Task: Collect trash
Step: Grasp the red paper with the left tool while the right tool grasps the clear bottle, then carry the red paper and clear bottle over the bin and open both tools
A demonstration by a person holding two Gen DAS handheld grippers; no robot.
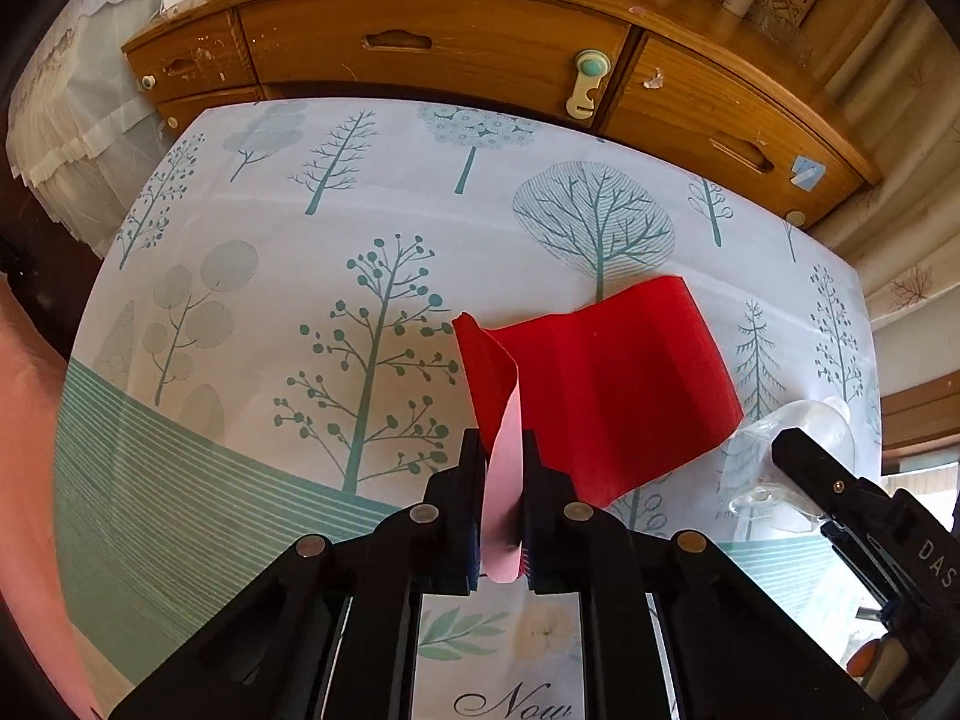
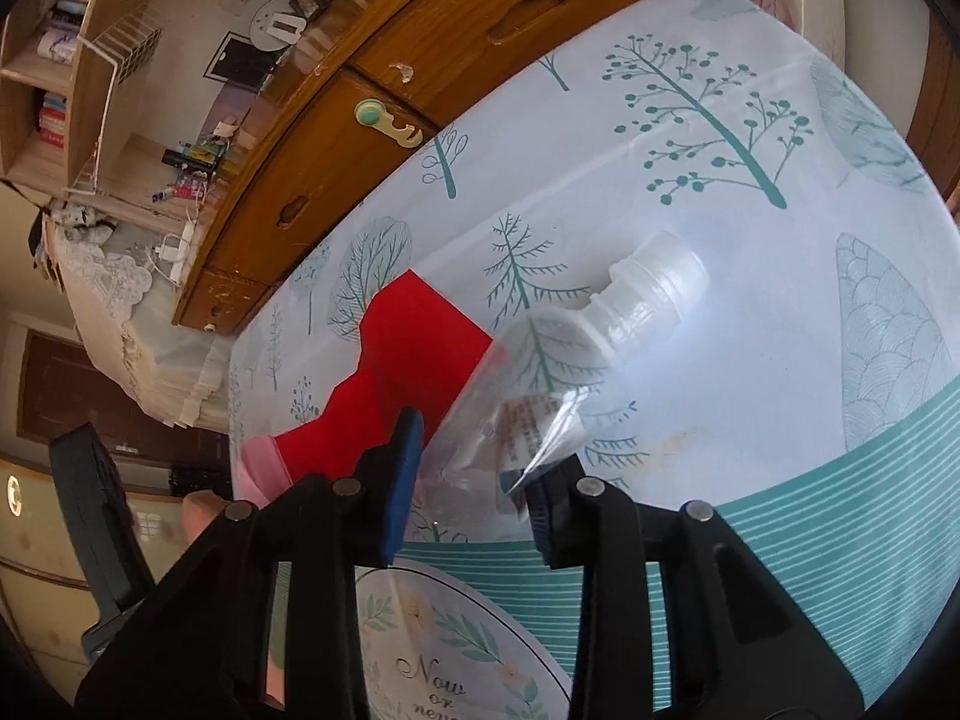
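My left gripper point(image 1: 503, 450) is shut on a red paper sheet point(image 1: 606, 384), pinching its curled pink-backed edge; the rest of the sheet hangs over the tree-print tablecloth point(image 1: 300, 228). My right gripper point(image 2: 474, 456) is shut on a clear plastic spout pouch point(image 2: 576, 354) with a white screw cap, held just above the cloth. In the left wrist view the pouch point(image 1: 798, 438) and the right gripper point(image 1: 840, 492) show at the right. In the right wrist view the red sheet point(image 2: 396, 384) lies left of the pouch, and the left gripper point(image 2: 102, 516) shows at the far left edge.
A wooden dresser point(image 1: 480, 42) with drawers and a green child lock point(image 1: 591, 81) stands behind the table. A round printed bin rim with "Now" lettering point(image 2: 456, 648) lies under both grippers. Lace-covered furniture point(image 1: 78, 138) stands at the left.
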